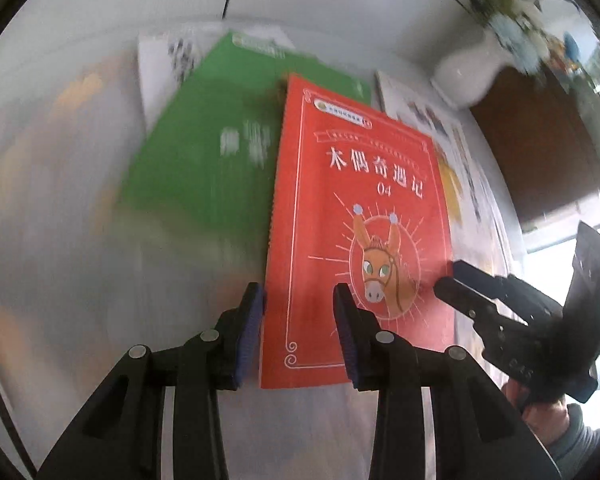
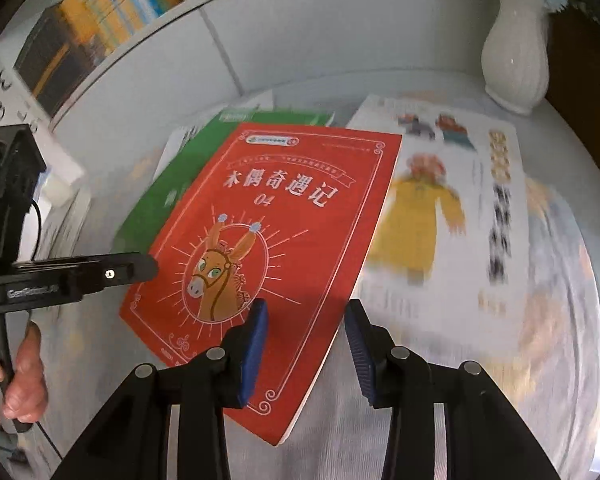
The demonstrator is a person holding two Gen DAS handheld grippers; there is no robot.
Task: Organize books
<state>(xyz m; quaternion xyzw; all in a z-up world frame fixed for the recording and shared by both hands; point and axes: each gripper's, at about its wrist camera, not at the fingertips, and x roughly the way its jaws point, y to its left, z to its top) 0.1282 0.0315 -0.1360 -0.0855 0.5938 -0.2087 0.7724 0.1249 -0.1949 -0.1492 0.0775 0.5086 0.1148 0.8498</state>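
Left wrist view: left tool point(image 1: 298, 304) straddles the red book's point(image 1: 360, 216) near-left edge, jaws spread, right tool point(image 2: 306, 318) likewise spread over its near-right edge; beyond lie a green book point(image 1: 204, 152), then a white vase point(image 2: 516, 52).

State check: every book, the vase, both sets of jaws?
red book: closed, cover up, overlapping green book
green book: closed, flat, partly covered
picture book: closed, cover up
vase: upright
left gripper: jaws open astride red book's edge
right gripper: jaws open astride red book's edge
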